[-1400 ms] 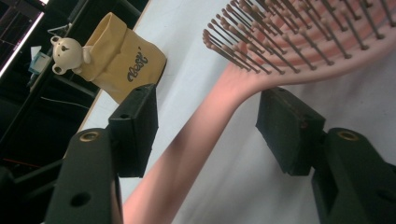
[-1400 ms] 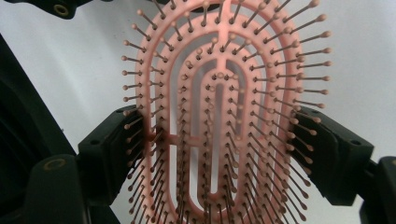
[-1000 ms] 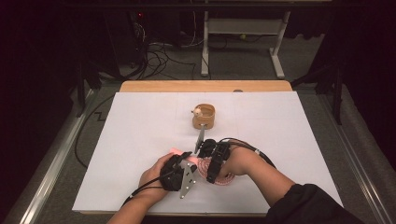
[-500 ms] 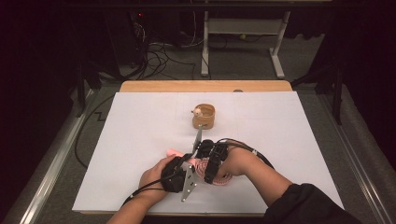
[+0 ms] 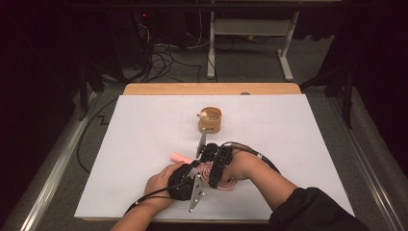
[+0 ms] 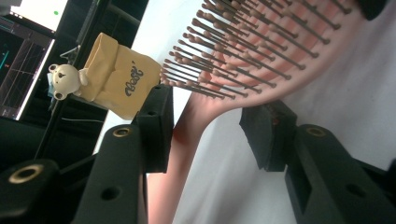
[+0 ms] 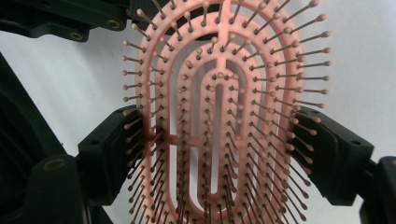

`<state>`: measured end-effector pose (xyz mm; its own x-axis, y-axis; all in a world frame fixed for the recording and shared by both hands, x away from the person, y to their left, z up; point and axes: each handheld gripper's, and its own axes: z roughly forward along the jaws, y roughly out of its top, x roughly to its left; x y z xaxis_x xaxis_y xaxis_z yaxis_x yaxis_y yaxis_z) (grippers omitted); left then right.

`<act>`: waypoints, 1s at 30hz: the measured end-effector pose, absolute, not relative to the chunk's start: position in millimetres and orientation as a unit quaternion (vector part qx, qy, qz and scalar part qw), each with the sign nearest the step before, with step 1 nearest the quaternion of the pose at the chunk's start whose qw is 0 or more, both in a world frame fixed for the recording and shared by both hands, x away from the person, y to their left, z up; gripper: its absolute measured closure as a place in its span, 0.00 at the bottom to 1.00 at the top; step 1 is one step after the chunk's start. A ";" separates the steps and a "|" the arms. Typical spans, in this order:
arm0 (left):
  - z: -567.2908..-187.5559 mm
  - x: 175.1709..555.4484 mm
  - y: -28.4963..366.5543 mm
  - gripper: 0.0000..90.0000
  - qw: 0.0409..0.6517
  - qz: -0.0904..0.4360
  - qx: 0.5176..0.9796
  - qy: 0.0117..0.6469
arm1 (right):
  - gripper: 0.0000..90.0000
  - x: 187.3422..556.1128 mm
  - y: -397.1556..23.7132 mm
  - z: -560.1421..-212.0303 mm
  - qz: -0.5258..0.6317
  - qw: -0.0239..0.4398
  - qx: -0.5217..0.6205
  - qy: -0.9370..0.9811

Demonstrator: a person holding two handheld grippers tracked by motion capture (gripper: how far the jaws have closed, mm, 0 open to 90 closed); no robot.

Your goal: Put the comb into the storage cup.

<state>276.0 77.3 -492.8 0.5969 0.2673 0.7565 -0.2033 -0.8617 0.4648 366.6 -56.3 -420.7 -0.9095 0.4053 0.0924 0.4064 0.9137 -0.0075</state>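
Right gripper view, pink hairbrush (image 7: 219, 121) head between right tongs (image 7: 224, 154)

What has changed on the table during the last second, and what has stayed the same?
Hardly anything moved. Both grippers stay together over the pink hairbrush: the right gripper stays closed on its head, and the left gripper stays open around its handle. The small bear cup behind them did not move.
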 end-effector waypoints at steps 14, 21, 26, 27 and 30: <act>-495.2 273.9 76.4 0.70 0.254 0.476 0.842 0.006 | 0.23 365.7 -54.9 -416.3 -0.008 0.045 -0.209 -0.977; -495.2 274.9 76.9 0.75 0.247 0.482 0.841 0.002 | 0.23 365.4 -54.7 -412.6 -0.010 0.044 -0.212 -0.976; -494.9 274.0 76.6 0.78 0.246 0.488 0.838 0.000 | 0.23 365.0 -55.0 -409.2 -0.006 0.045 -0.211 -0.976; -494.4 273.8 76.6 0.78 0.246 0.491 0.836 0.001 | 0.23 365.1 -55.1 -408.5 -0.005 0.045 -0.209 -0.977; -494.0 273.6 76.6 0.81 0.239 0.495 0.836 -0.005 | 0.22 365.0 -55.4 -405.3 -0.007 0.045 -0.213 -0.976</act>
<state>273.6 76.6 -494.0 0.5104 0.2285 0.8290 -0.2442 -0.8859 0.3945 365.0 -55.4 -405.3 -0.9054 0.4147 0.0911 0.4160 0.9094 -0.0047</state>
